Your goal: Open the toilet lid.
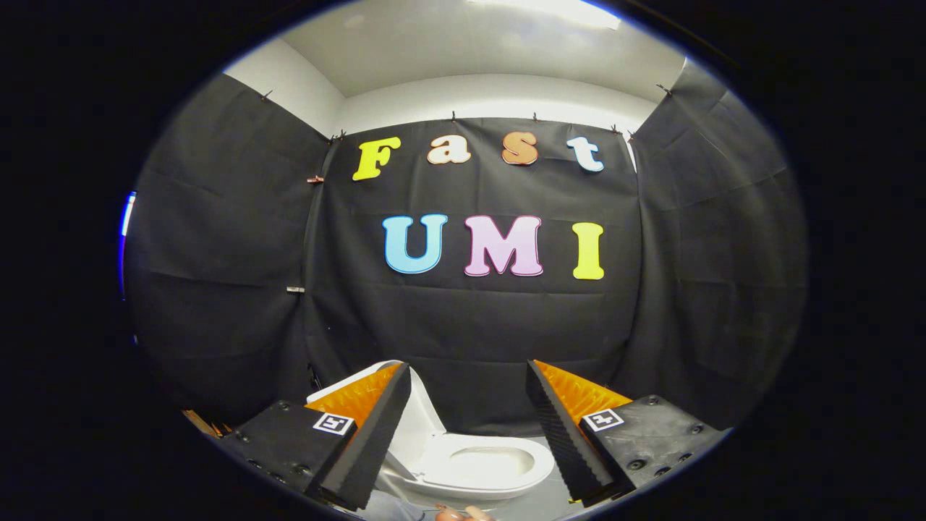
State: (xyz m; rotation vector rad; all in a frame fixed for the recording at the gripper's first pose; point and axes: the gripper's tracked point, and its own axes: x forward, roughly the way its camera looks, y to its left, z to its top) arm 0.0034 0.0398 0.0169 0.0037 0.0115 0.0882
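A white toilet (481,467) stands on the floor below and beyond my fingers, close to the black cloth wall. Its lid (419,420) is raised, leaning back to the left behind my left finger (376,427), and the seat ring and bowl lie uncovered. My gripper (469,380) hangs above the toilet, open, with a wide gap and nothing between the fingers. The right finger (561,427) stands over the bowl's right rim. Part of the lid is hidden by the left finger.
Black cloth walls (470,325) close in the booth on three sides, just behind the toilet. A person's hand (463,514) shows near the toilet's front edge. Grey floor (542,499) lies around the bowl.
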